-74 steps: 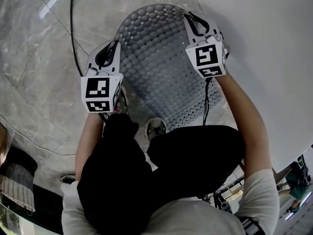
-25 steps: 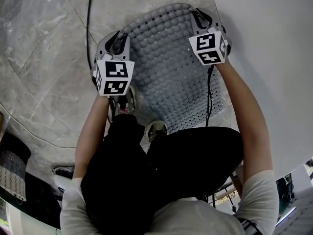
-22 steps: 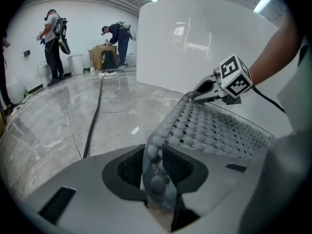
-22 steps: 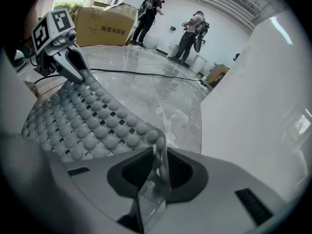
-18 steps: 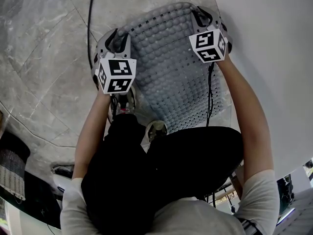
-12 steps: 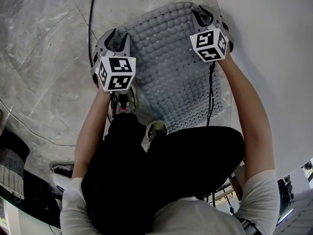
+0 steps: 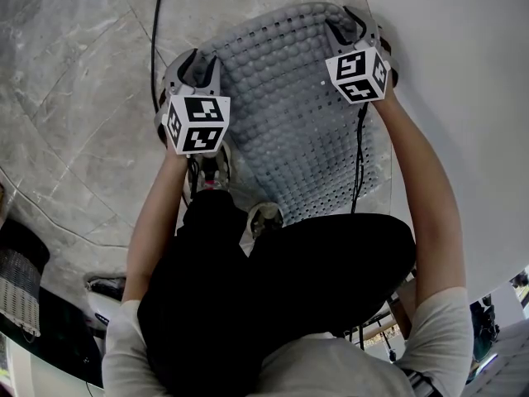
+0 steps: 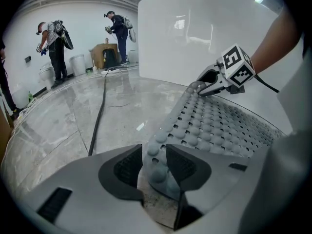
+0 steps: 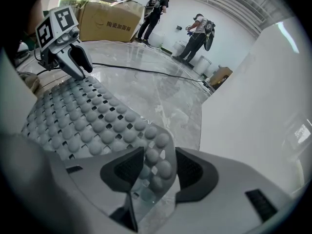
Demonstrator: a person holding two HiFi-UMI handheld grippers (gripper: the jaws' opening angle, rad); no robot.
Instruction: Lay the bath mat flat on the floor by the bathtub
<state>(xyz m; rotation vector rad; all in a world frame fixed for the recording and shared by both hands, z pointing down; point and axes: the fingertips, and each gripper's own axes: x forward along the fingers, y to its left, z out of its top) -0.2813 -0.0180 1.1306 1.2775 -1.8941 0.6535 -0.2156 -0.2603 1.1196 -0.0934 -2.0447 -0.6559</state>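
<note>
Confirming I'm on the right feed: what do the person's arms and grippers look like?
The left gripper and right gripper have pale grey bodies, dark ribbed pads and a white cube with black square markers. A black cable trails from the right one. Short pale sleeves, arms bare below. Both have just been opening their jaws, a bath mat corner between each pair.

Grey marble floor [image 7: 74,98], studded bath mat [image 7: 289,114] spread on it, black cable [image 7: 155,40], bathtub [image 7: 463,98]
</note>
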